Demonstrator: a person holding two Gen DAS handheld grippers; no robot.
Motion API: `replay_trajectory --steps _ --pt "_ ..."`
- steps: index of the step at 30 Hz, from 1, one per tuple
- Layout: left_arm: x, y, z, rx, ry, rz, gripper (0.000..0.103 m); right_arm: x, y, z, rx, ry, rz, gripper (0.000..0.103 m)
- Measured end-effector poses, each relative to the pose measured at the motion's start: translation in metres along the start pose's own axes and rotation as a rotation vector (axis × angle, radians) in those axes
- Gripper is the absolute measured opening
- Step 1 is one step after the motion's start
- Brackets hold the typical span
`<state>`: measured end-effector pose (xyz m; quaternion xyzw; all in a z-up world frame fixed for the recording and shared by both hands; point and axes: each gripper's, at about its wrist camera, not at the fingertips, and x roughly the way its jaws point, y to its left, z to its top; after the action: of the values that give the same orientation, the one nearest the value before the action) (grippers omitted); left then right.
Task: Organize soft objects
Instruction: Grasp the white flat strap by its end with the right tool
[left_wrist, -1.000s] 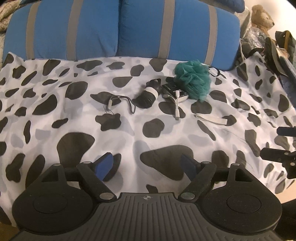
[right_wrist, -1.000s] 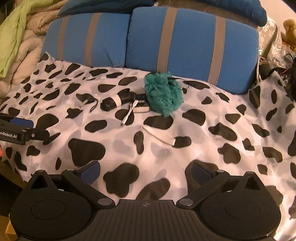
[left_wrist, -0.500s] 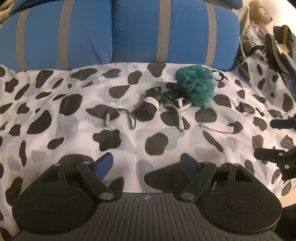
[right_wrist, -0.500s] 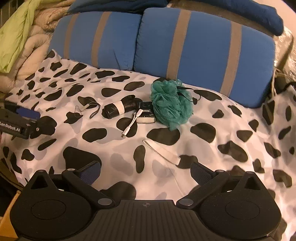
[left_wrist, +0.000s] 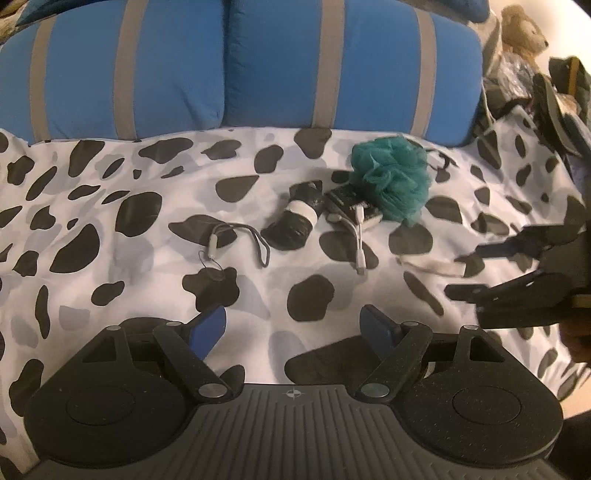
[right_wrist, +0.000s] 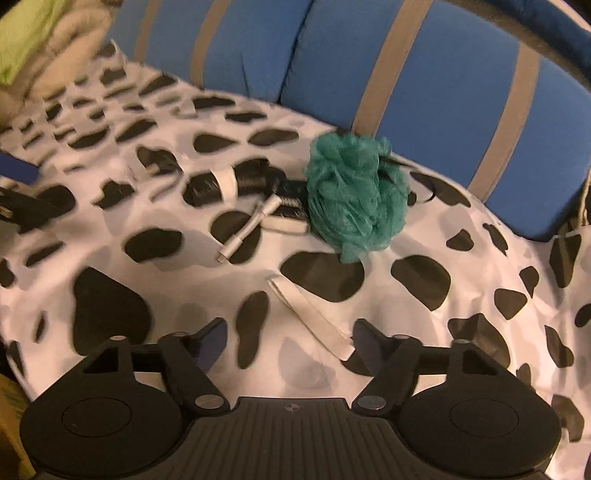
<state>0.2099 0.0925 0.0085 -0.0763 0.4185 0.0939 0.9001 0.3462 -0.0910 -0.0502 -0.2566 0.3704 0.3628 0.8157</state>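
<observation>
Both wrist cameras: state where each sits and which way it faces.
Left wrist: on the left gripper, facing down-forward over the spotted blanket toward the blue pillows; the right gripper shows at right.
Right wrist: on the right gripper, jaws just closing, low over a white strap.
Shared: teal bath pouf, strap.

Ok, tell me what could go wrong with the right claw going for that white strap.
1. The white strap lies flat on the spotted blanket; the right claw, which has just been closing, may pinch blanket too.
2. Only the strap's near end sits by one finger, so it may slip out.
3. The view is blurred, so aim is uncertain.
</observation>
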Motion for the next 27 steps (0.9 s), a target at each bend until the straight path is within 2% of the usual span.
replay_trajectory --steps 5,9,13,16,19,21,23,27 --pt "-0.003 0.003 0.006 -0.040 -0.004 -0.037 0.080 0.025 -0.005 0.010 -0.015 0.029 -0.013 0.061" --pt "-0.001 0.003 0.005 -0.028 0.012 -0.040 0.080 0.041 -0.007 0.019 -0.008 0.082 -0.026 0.044" --pt "-0.001 0.009 0.003 -0.059 0.021 -0.034 0.080 0.054 -0.009 0.020 -0.017 0.114 -0.015 0.043" --pt "-0.002 0.014 0.004 -0.105 0.018 -0.051 0.080 0.060 -0.016 0.019 0.030 0.131 0.017 0.042" --pt "-0.002 0.016 0.005 -0.116 0.017 -0.050 0.080 0.061 -0.023 0.017 0.101 0.141 0.061 0.033" --pt "-0.001 0.015 0.004 -0.112 0.020 -0.045 0.080 0.059 -0.022 0.017 0.118 0.153 0.079 0.025" --pt "-0.001 0.014 0.003 -0.113 0.027 -0.049 0.080 0.058 -0.020 0.017 0.121 0.171 0.088 0.020" --pt "0.001 0.012 0.002 -0.108 0.038 -0.061 0.080 0.058 -0.020 0.016 0.127 0.176 0.097 0.020"
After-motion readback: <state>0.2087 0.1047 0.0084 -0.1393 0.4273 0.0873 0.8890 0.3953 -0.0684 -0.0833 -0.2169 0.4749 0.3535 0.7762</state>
